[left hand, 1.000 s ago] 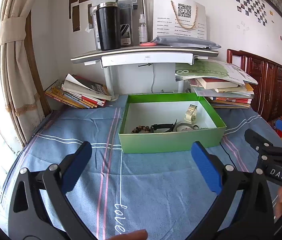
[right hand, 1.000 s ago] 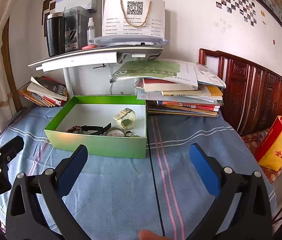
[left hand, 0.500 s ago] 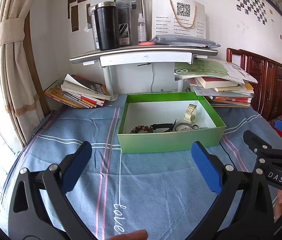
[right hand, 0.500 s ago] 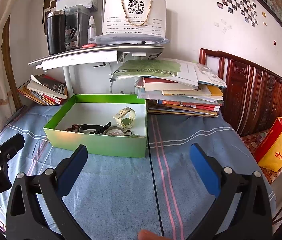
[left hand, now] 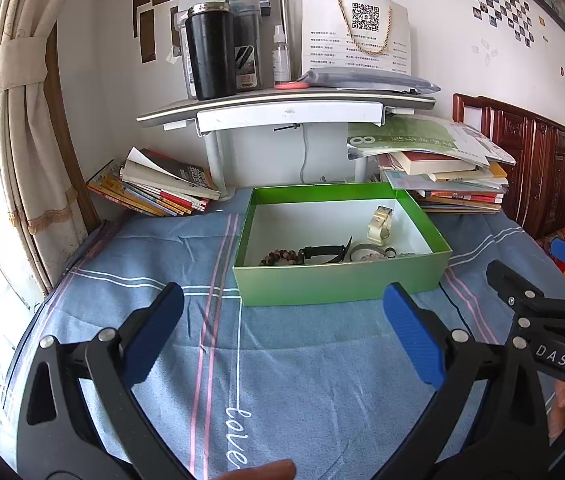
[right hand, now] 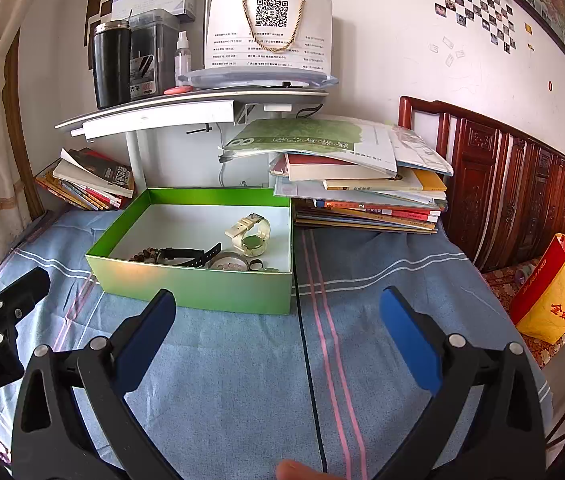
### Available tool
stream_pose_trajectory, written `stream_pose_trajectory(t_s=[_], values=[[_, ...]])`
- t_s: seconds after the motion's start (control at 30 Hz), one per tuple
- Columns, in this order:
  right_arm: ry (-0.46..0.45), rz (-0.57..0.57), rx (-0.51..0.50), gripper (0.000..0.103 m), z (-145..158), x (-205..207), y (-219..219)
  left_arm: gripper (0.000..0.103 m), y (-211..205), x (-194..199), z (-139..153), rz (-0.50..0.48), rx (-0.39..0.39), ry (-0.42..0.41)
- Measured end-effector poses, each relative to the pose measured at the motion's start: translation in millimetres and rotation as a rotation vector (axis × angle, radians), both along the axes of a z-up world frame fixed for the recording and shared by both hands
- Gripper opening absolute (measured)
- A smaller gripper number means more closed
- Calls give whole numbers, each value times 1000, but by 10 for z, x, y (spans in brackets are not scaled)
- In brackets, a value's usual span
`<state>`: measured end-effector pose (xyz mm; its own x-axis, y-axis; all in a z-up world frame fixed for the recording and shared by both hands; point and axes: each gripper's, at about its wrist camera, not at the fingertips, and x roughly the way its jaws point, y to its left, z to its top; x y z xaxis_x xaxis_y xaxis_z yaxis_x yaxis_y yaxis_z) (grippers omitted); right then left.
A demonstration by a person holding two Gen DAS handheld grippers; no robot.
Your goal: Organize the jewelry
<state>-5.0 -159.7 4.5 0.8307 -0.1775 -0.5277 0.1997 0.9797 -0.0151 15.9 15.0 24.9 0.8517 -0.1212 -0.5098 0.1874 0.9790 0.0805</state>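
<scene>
A green box (left hand: 338,280) (right hand: 198,284) with a white inside stands on the blue cloth. In it lie a pale watch (left hand: 380,222) (right hand: 250,234), a black strap (left hand: 322,252) (right hand: 186,256), a brown bead bracelet (left hand: 278,257) (right hand: 142,255) and a pale bead ring (right hand: 226,261). My left gripper (left hand: 282,330) hangs open in front of the box, nothing between its blue pads. My right gripper (right hand: 276,330) is open too, just right of the box's near corner, empty. Each gripper shows at the other view's edge.
Book stacks lie behind the box at left (left hand: 154,188) and right (left hand: 442,176). A white shelf (left hand: 282,108) above holds a black tumbler (left hand: 210,52) and a paper bag (left hand: 358,32). A carved wooden bed frame (right hand: 502,184) and a yellow bag (right hand: 554,296) stand right.
Both views have crept very slightly back from the box. Both grippers stay open and empty; the box's contents have not moved.
</scene>
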Motion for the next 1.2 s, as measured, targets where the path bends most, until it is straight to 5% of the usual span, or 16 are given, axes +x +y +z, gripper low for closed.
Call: stream_pose_trajectory(t_s=[1.2], values=[[6, 5, 2, 100, -42, -14, -51, 99, 25, 14, -31, -13, 1, 14]])
